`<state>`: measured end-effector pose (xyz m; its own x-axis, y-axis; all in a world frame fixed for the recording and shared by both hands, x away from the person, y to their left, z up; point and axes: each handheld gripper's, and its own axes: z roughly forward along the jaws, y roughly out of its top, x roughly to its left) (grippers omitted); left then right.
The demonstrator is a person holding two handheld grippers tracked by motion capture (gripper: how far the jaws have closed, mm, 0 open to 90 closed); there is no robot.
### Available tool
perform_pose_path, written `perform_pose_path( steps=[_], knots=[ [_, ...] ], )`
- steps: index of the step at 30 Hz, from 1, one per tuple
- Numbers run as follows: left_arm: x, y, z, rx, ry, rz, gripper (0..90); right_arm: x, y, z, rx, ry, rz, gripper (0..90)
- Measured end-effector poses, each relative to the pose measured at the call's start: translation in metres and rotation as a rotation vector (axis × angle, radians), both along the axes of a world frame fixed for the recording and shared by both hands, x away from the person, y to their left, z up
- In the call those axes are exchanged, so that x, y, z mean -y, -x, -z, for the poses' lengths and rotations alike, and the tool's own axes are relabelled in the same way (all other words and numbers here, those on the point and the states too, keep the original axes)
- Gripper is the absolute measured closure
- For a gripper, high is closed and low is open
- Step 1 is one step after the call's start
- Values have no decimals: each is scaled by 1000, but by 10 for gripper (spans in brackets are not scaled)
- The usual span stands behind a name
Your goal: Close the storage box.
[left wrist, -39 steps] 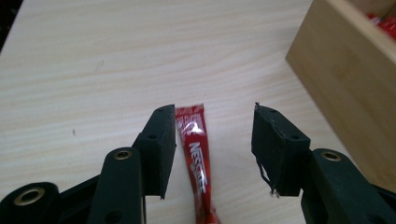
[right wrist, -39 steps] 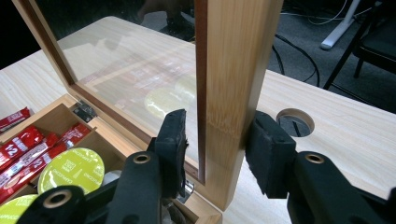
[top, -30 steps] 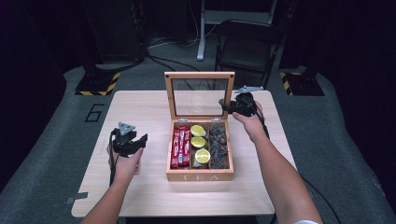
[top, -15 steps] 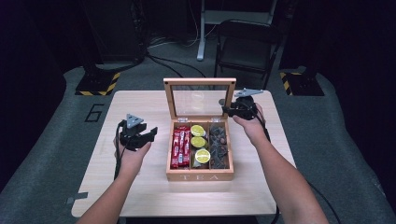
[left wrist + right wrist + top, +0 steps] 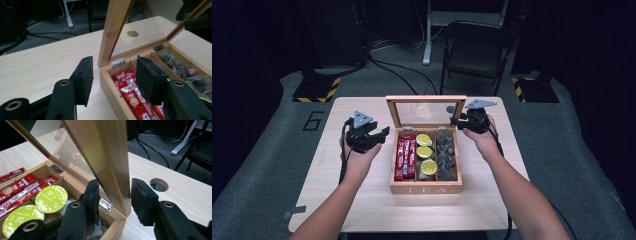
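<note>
I work on the tea box point(image 5: 426, 187), which stands in the middle of the table point(image 5: 337, 200), with its lid point(image 5: 426, 111) raised upright at the far side. My right gripper point(image 5: 113, 202) is at the right edge of this lid, one jaw on the inner side and one on the outer. The jaws have just been opening; in the right gripper view the outer pad stands a little off the wood and the inner one is very near to it, so I judge the grip is released, though I cannot be fully sure the inner pad has left the frame. My left gripper point(image 5: 113, 78) hangs above the table just left of the box, jaws apart with nothing between them, pointing toward the red sachets point(image 5: 132, 97) in the left compartment. The lid is a stiff wooden frame around a clear pane, probably light, and it turns on small metal hinges point(image 5: 105, 205). I would take it only by the wooden edge, never on the pane, which may be fragile and slippery. If it is let go before it leans past upright, it could fall shut. The sachets look thin and smooth, so I would pinch one across its flat faces. The green capsules point(image 5: 424, 151) fill the middle compartment.
</note>
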<state>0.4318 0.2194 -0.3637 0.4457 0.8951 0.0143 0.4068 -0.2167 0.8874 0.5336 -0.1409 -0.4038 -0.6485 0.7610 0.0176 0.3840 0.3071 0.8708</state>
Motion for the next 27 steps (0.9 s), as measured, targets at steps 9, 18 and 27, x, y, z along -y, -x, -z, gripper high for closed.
perform_pose_path(
  steps=[9, 18, 27],
  knots=[
    [18, -1, -20, 48, -37, 31, 496, 3, 8, 3, -8, -19, -1, 581],
    [17, -2, -33, 65, 9, 74, 545, 3, 12, 5, -3, -5, -13, 573],
    [18, 7, -32, 58, -7, 68, 623, 7, 19, 12, -13, -51, -8, 557]
  ],
)
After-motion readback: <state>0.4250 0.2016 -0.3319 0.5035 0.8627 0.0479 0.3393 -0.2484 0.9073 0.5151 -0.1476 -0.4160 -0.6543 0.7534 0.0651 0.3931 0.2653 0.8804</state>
